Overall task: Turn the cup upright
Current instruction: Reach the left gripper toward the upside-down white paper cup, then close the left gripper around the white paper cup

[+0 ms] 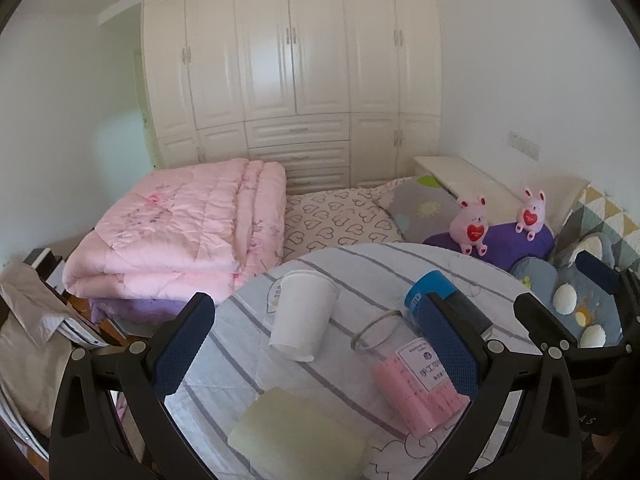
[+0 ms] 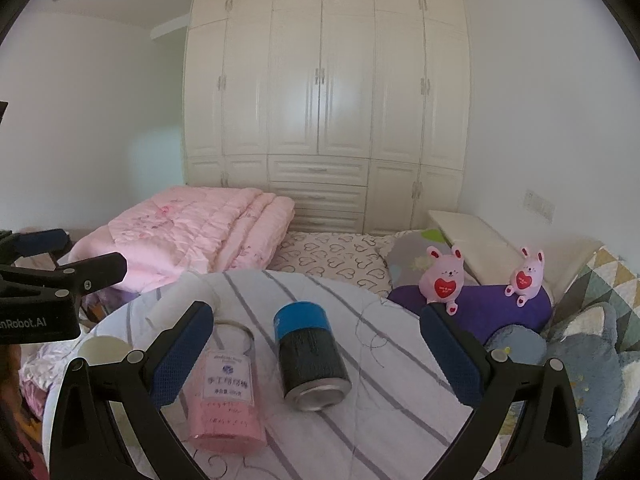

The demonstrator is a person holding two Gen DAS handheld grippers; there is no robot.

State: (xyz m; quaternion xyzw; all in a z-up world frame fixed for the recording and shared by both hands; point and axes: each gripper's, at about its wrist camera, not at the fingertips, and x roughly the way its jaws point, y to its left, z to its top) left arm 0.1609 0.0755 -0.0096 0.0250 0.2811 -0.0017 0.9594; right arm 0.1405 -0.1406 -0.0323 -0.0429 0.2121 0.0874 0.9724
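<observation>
A white paper cup (image 1: 301,314) lies on its side on the striped round table (image 1: 352,268), mouth toward the front. It shows dimly in the right wrist view (image 2: 182,298) at the table's left. My left gripper (image 1: 316,352) is open and empty, its jaws wide apart just in front of the cup. My right gripper (image 2: 316,356) is open and empty over the table, with a dark can with a blue end (image 2: 310,354) lying between its fingers. The right gripper also shows at the right of the left wrist view (image 1: 568,304).
A clear jar with pink contents (image 1: 412,376) lies beside the cup; it also shows in the right wrist view (image 2: 228,384). A pale green block (image 1: 298,438) lies at the table's front. A bed with a pink quilt (image 1: 180,232), pillows and plush rabbits (image 1: 470,224) surrounds the table.
</observation>
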